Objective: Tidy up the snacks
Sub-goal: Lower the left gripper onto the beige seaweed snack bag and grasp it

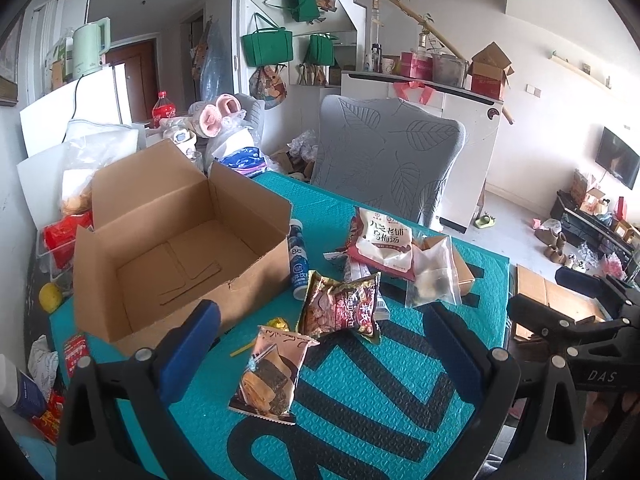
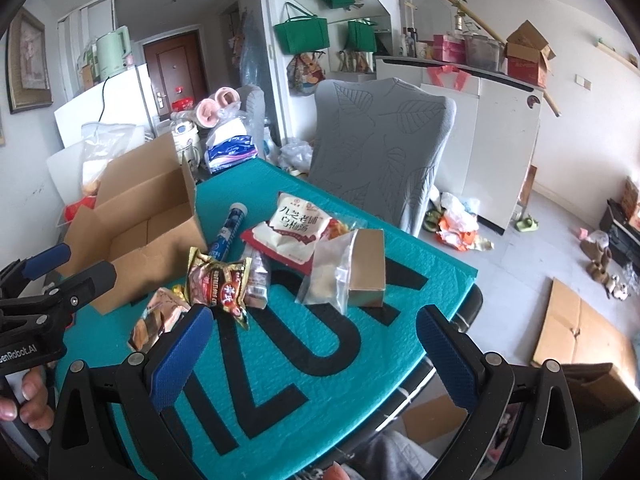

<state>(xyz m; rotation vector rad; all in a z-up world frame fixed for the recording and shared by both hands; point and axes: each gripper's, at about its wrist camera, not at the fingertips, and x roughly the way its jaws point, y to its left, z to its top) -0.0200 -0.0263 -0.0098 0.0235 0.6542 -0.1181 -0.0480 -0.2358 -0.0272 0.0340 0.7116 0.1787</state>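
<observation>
two grippers hang over a teal mat [image 1: 360, 400] with big black letters on it. the left gripper [image 1: 320, 344] has its jaws spread wide and holds nothing. a pink snack bag [image 1: 272, 372] lies flat on the mat between its two blue pads, nearer the left pad and not touching either one. just past that bag sits a small gold candy [image 1: 279, 324], and beside it a dark red snack bag [image 1: 340, 310]. an open cardboard box [image 1: 176, 244] stands on the left part of the mat with nothing inside. a blue tube [image 1: 298, 258] lies right against the box's side wall. farther back a white and red pouch [image 1: 382, 244] rests on top of other packets, and a clear zip bag [image 1: 434, 276] leans on a small brown box [image 2: 368, 268].

the right gripper [image 2: 316, 350] is also spread wide with nothing in it. only bare mat lies between its pads. the snacks sit ahead of it and to the left, with the pink snack bag partly hidden behind its left pad. a hand [image 2: 28, 400] holds the left gripper's handle at the left edge of the right wrist view.
</observation>
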